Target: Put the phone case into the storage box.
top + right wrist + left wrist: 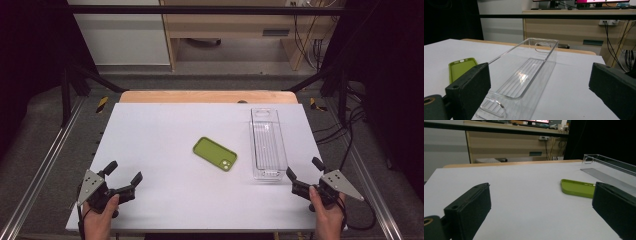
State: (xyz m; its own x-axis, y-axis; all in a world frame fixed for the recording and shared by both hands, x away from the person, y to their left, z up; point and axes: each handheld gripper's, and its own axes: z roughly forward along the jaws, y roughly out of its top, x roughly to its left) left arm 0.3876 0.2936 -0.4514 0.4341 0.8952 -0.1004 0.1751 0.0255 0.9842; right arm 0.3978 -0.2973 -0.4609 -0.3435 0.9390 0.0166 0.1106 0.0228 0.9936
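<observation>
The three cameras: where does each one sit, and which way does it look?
High view: above the person's side, looking forward and down on the table; both hands and the left tongs and right tongs show, both open.
Left gripper view: on the left tongs, low, looking across the table at the green case; two black jaws show.
Right gripper view: on the right tongs, looking along the clear tray; two black jaws show.
All share case and tray.

Clear tray (524, 82) ahead, green phone case (461, 68) left, fingers (471, 87) apart
</observation>
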